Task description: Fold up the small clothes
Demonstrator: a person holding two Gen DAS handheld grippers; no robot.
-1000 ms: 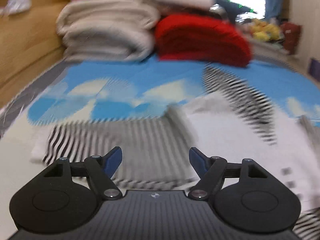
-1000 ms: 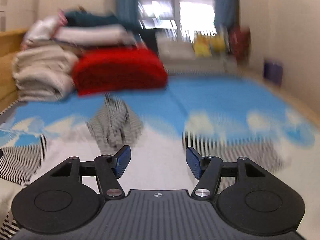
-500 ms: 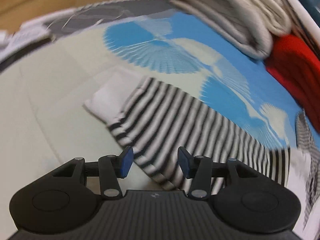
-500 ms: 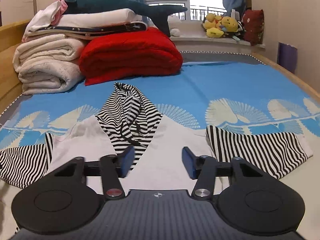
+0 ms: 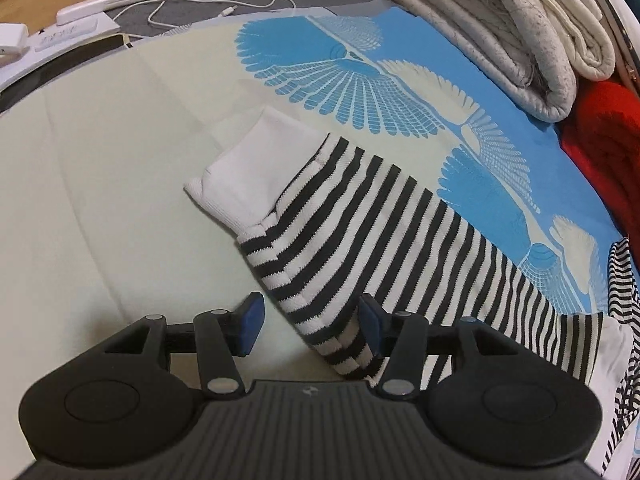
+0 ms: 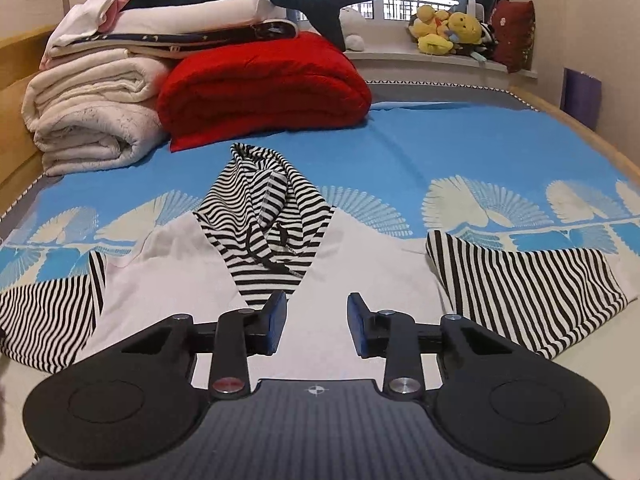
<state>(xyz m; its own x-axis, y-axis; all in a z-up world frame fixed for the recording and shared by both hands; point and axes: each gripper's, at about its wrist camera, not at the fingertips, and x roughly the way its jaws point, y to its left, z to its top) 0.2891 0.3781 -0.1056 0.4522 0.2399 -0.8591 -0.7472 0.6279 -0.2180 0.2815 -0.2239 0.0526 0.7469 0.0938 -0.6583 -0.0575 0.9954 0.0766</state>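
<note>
Left wrist view shows my left claw (image 5: 308, 330) released, jaws spread around the striped sleeve (image 5: 360, 236) near its white cuff (image 5: 248, 176). My right claw (image 6: 316, 324) hangs released over the hoodie (image 6: 192, 276), which lies spread flat on the bed (image 6: 440, 152), hood (image 6: 260, 200) up, both sleeves out. Folding looks barely begun. Stacked blankets (image 6: 92, 120), a red quilt (image 6: 264, 88) and plush toys (image 6: 448, 32) sit beyond.

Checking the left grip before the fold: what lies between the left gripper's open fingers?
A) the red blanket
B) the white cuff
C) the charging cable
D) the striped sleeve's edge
D: the left gripper is open, and the striped sleeve has its lower edge running between the fingers; the white cuff lies farther out.
</note>
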